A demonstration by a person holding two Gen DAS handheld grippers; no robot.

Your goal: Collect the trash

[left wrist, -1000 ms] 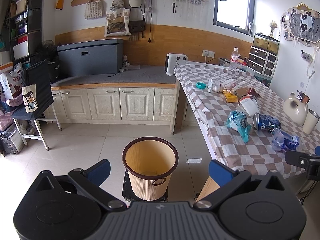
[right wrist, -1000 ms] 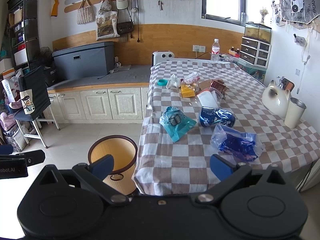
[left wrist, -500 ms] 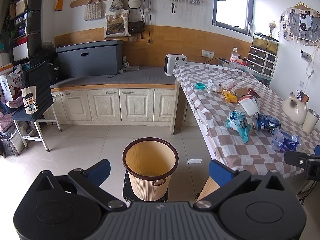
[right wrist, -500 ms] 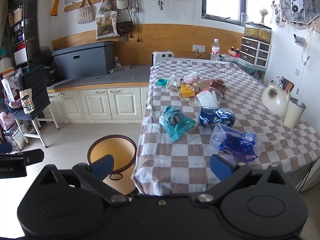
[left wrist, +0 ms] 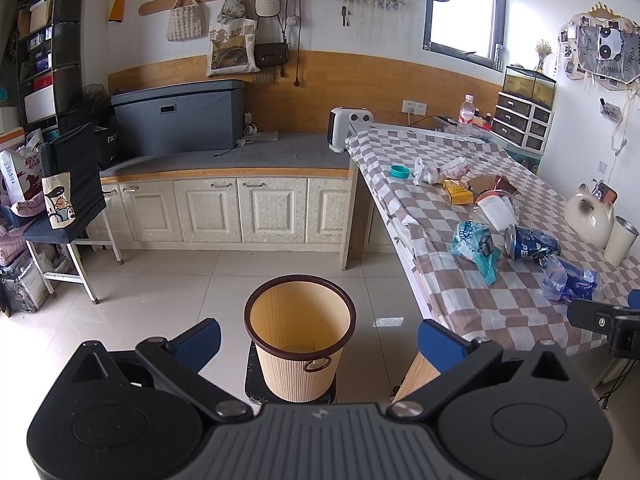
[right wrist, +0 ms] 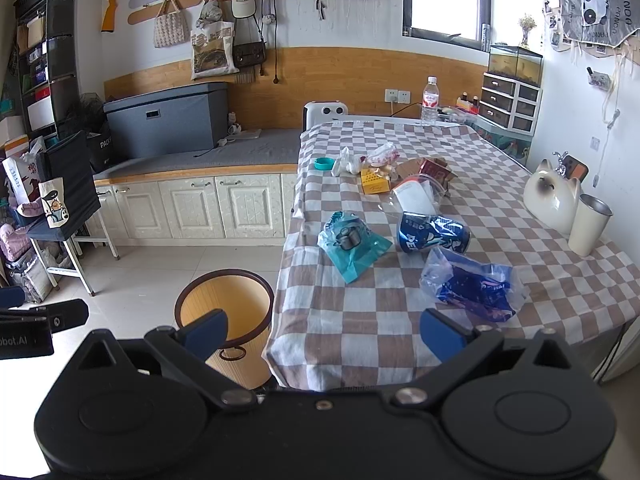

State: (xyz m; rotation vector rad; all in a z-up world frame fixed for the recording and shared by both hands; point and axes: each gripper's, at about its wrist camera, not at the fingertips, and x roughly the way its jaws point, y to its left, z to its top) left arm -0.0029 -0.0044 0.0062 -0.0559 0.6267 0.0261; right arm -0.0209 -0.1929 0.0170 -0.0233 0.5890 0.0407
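Home utility room: cabinets [left wrist: 224, 210], hanging bags [left wrist: 232, 46], checkered table [right wrist: 480, 152].

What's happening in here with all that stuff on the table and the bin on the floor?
A person is holding a hand-held gripper in each hand, about to clear rubbish off the checked table. The left hand-held gripper faces the beige bin on the floor beside the table; the right hand-held gripper faces the litter. Both are open and empty. A teal wrapper, a blue can on its side and a blue plastic bag lie nearest, untouched. Nothing shows inside the bin.
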